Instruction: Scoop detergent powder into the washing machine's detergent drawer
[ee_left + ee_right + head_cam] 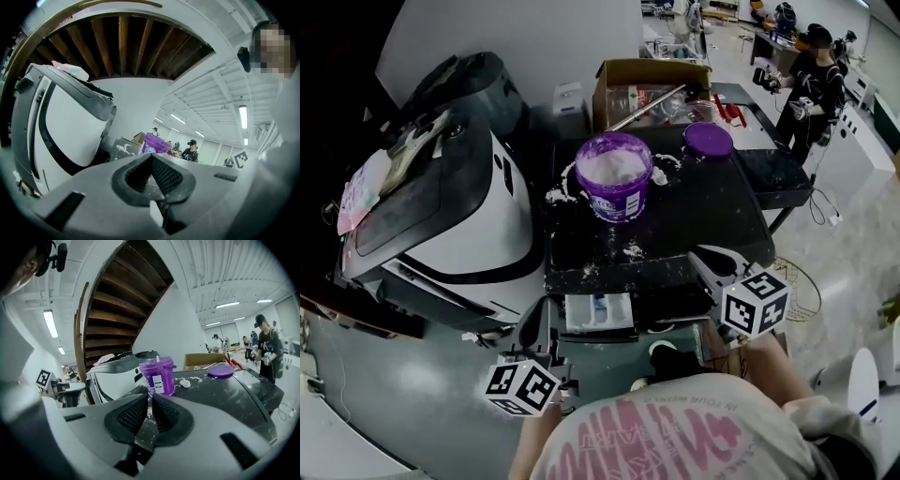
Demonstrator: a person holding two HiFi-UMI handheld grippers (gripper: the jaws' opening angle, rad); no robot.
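A purple bucket (615, 178) of white detergent powder stands on the black top (712, 216), and a thin white handle (157, 359) sticks up out of it. Under the top's front edge the detergent drawer (598, 314) is pulled out. My left gripper (536, 319) is low, just left of the drawer, and its jaws (150, 157) are shut with nothing between them. My right gripper (705, 258) hovers over the top's front right corner and points at the bucket (159, 376). Its jaws (150, 401) stand a narrow gap apart and hold nothing.
A white and grey washing machine (450, 216) fills the left side. Spilled powder (633, 250) dots the black top. The purple lid (708, 141) and a cardboard box (647, 89) sit behind the bucket. A person (811, 84) stands at the far right.
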